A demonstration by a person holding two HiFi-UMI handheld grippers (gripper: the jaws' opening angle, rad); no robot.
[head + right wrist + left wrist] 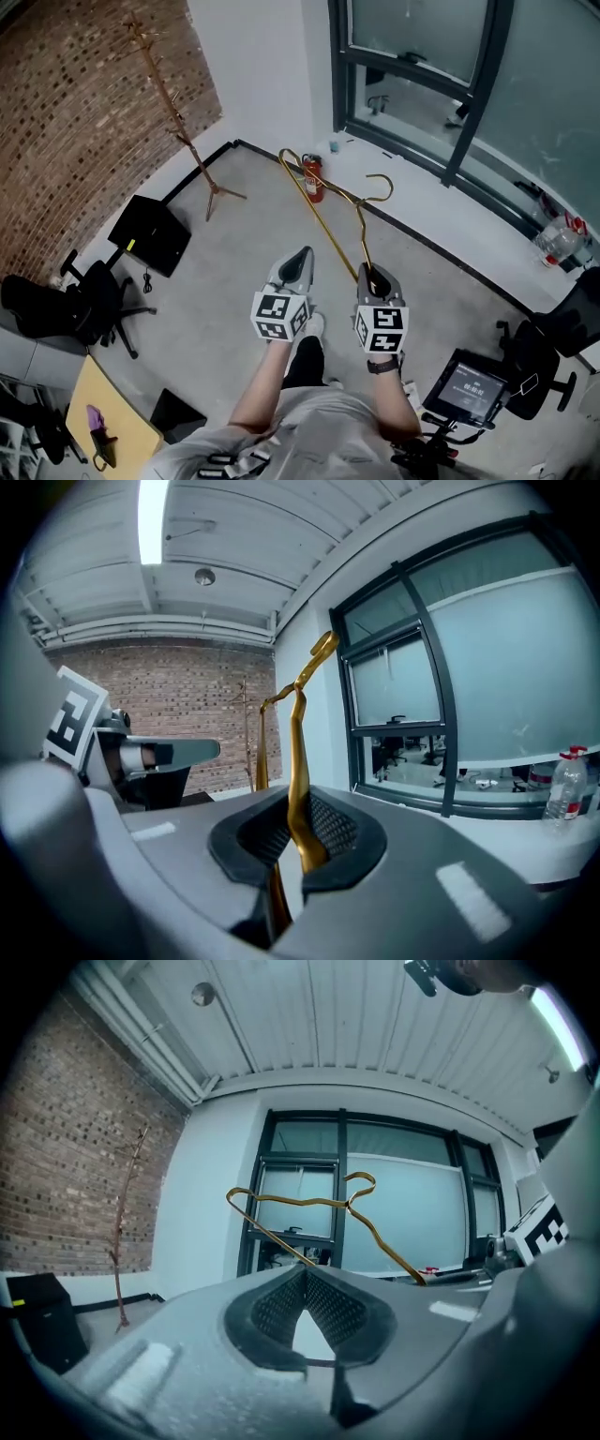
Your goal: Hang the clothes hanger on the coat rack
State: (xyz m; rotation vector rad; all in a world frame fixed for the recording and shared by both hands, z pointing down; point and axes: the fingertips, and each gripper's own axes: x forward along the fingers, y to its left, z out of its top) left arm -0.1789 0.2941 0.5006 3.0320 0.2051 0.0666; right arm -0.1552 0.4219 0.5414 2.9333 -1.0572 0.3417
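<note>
A gold wire clothes hanger [330, 217] sticks out ahead of my right gripper [377, 277], which is shut on one end of it. In the right gripper view the gold wire [298, 761] runs up between the pads of the right gripper [298, 803]. My left gripper [299, 260] is beside it on the left, shut, and its view shows nothing between the meeting tips of the left gripper [305, 1274]. The hanger [309, 1206] is visible there to the right. The wooden coat rack [178, 122] stands far off in the corner by the brick wall, also visible as a thin coat rack [122, 1241].
A red fire extinguisher [313, 178] stands by the window sill. A black case [150, 234] and office chair [75, 305] are on the left, a yellow table [108, 422] lower left. Water bottles [560, 239] and a machine with a screen [469, 384] are on the right.
</note>
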